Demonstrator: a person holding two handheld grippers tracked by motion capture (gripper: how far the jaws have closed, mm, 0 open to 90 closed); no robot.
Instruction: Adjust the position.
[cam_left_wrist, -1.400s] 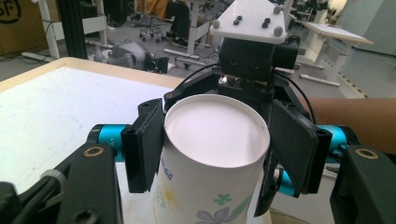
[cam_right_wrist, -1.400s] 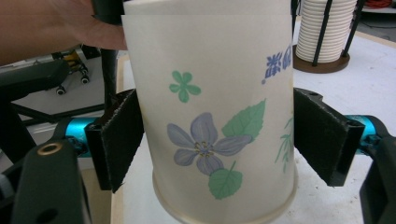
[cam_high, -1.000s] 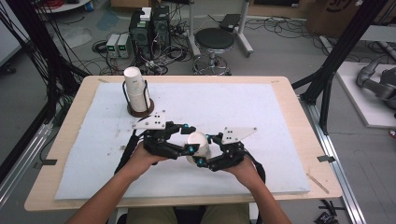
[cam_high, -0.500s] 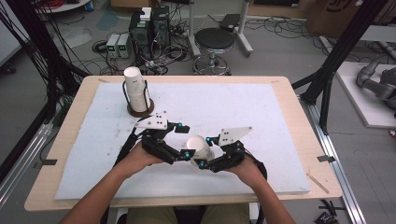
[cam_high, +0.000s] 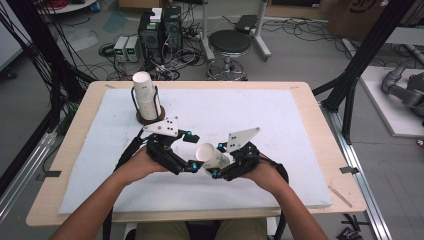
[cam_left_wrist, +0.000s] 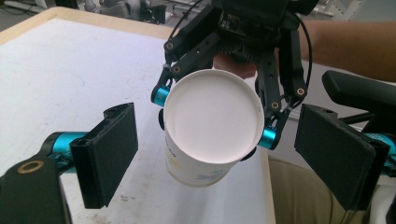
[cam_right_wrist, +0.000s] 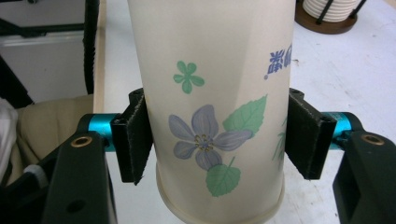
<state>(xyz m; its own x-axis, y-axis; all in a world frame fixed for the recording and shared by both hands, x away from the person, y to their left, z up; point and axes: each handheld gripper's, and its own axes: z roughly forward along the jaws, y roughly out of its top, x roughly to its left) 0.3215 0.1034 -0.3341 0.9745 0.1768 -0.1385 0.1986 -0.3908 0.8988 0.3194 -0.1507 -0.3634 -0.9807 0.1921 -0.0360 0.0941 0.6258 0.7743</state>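
**Cup handed to the right gripper, its open mouth facing the left one**

The cup (cam_high: 212, 156) hangs above the desk (cam_high: 300, 130) between the two hands, near the person's edge. The right gripper (cam_right_wrist: 217, 140) has it: its pads press the flowered wall from both sides, and its jaws have just been closing onto it. The left gripper (cam_left_wrist: 215, 154) has let go; its jaws have just been opening and now stand wide, one pad on either side of the rim with a clear gap to each, touching nothing.

What matters next is the cup's long axis. In the left gripper view the round mouth faces almost straight at the camera, so the axis runs roughly along the line from one gripper to the other, base toward the right hand and rim toward the left. In the high view the cup lies tilted, mouth up and to the left.

The holder (cam_high: 148, 118) with its stack of cups (cam_high: 146, 95) stands at the far left of the desk, nearer the left hand. I judge that the left gripper must back off along that axis before the right one can turn the cup.
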